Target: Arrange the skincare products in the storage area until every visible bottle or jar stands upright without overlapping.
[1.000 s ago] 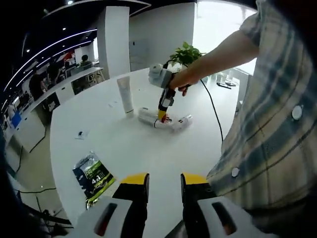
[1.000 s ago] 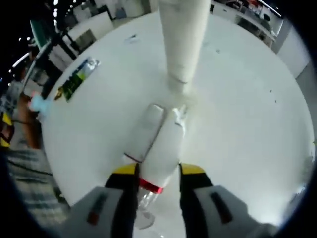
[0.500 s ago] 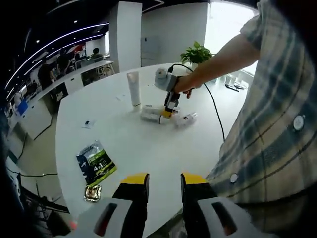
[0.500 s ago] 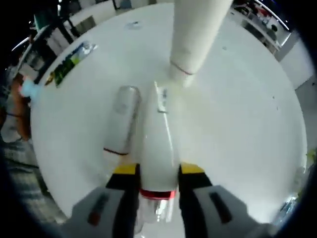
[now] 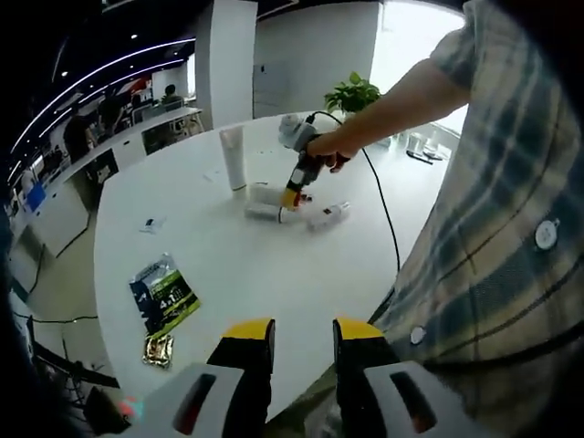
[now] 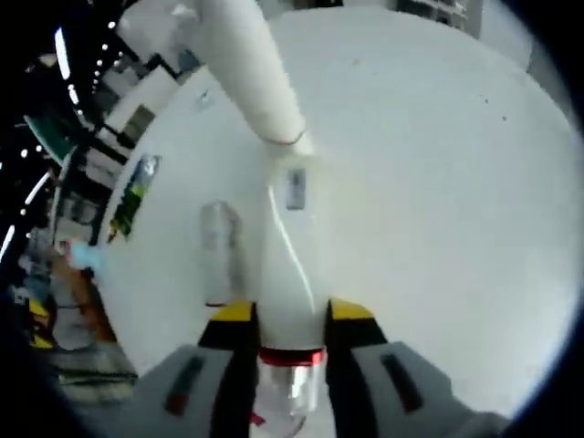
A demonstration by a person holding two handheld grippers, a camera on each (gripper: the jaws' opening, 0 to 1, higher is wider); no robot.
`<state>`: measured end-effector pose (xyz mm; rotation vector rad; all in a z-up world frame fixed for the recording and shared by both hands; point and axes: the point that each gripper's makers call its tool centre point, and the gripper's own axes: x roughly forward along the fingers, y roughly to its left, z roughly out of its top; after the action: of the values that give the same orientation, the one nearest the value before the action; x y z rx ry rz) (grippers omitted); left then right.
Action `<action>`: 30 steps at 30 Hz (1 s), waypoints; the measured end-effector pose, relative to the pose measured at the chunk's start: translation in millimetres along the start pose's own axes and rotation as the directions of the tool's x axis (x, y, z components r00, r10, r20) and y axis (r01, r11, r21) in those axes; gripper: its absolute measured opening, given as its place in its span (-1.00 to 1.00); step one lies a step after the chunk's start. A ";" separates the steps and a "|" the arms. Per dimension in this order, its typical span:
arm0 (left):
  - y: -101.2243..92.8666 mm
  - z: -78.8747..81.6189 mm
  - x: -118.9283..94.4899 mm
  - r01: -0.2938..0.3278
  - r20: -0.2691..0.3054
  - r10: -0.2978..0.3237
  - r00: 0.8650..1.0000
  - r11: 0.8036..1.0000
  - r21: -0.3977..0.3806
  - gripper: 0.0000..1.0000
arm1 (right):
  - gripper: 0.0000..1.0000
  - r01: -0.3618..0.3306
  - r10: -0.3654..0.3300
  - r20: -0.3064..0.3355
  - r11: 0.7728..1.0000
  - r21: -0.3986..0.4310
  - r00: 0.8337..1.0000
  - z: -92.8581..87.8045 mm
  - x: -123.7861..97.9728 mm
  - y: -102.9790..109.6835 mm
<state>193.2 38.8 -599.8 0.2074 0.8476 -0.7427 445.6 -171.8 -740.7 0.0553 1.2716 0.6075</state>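
Broadly, the round white surface [image 5: 274,274] stands in an open office; the right tool [image 6: 290,319] clamps a white bottle [image 6: 290,274] beside an upright tube [image 5: 234,157], while the left tool [image 5: 303,330], narrowly parted, hangs past the near edge.

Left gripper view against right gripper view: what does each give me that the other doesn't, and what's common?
Left gripper view: the wide scene, with the person's hand holding the right gripper at the lying bottles, a potted plant behind, and the open left gripper near the table edge. Right gripper view: the close grasp, fingers shut on the white bottle near its red band, a grey bottle lying beside it. Both: the white table, the white tube and the green packet.
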 end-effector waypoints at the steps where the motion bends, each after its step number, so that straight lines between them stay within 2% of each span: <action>1: -0.5 -0.3 0.1 0.005 -0.003 -0.005 1.000 1.000 0.005 -0.50 | -0.52 -0.021 0.021 0.012 0.999 0.038 1.000 -1.1 -2.5 3.0; 4: -0.4 1.7 0.7 0.017 -0.004 -0.016 1.000 1.000 0.016 -0.50 | -0.52 -0.083 0.077 0.054 0.989 0.122 0.996 -0.9 -9.7 7.9; 7: -0.9 7.4 2.2 0.036 -0.005 -0.036 0.999 0.999 0.039 -0.50 | -0.52 -0.155 0.140 0.089 0.968 0.196 0.986 0.4 -18.2 14.9; 9: -0.2 11.6 3.8 0.044 -0.003 -0.044 0.999 0.998 0.055 -0.50 | -0.52 -0.204 0.175 0.131 0.947 0.250 0.976 2.4 -25.6 20.0; 10: 0.5 13.2 4.6 0.046 -0.001 -0.046 0.999 0.997 0.059 -0.50 | -0.52 -0.264 0.227 0.150 0.912 0.313 0.962 1.8 -31.0 28.3; 11: 1.7 16.0 6.0 0.048 0.006 -0.048 0.999 0.997 0.062 -0.50 | -0.52 -0.294 0.253 0.161 0.898 0.326 0.954 0.5 -34.6 32.3; 13: 2.6 18.6 7.6 0.052 0.013 -0.053 0.999 0.997 0.058 -0.50 | -0.52 -0.301 0.256 0.178 0.902 0.311 0.950 -2.5 -37.9 33.6; 14: 2.7 21.5 8.8 0.055 0.021 -0.057 0.998 0.997 0.056 -0.50 | -0.53 -0.332 0.285 0.182 0.881 0.338 0.941 -5.1 -39.4 39.1; 17: -0.6 27.5 10.8 0.069 0.039 -0.071 0.997 0.996 0.054 -0.50 | -0.53 -0.388 0.305 0.251 0.815 0.431 0.919 -7.3 -38.7 41.5; 18: -1.9 28.2 11.2 0.072 0.040 -0.075 0.996 0.996 0.057 -0.50 | -0.53 -0.402 0.312 0.264 0.800 0.445 0.913 -7.6 -39.3 42.7; 19: -2.8 28.4 11.6 0.075 0.040 -0.078 0.996 0.995 0.062 -0.50 | -0.53 -0.409 0.310 0.280 0.796 0.445 0.908 -8.0 -39.1 40.4; 20: -3.8 28.0 12.2 0.079 0.039 -0.082 0.996 0.995 0.066 -0.50 | -0.52 -0.432 0.329 0.290 0.779 0.455 0.899 -7.8 -41.0 44.3; 27: 0.5 27.0 18.4 0.089 0.051 -0.090 0.995 0.996 0.034 -0.50 | -0.52 -0.482 0.392 0.290 0.790 0.380 0.873 -7.2 -56.9 74.4; 30: 3.4 29.5 21.4 0.086 0.061 -0.088 0.994 0.996 0.021 -0.50 | -0.52 -0.513 0.431 0.284 0.777 0.365 0.856 -12.5 -63.3 95.9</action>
<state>222.5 17.2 -596.7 0.1634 0.7949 -0.8345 386.2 -123.3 -654.2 0.8126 1.1894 0.7215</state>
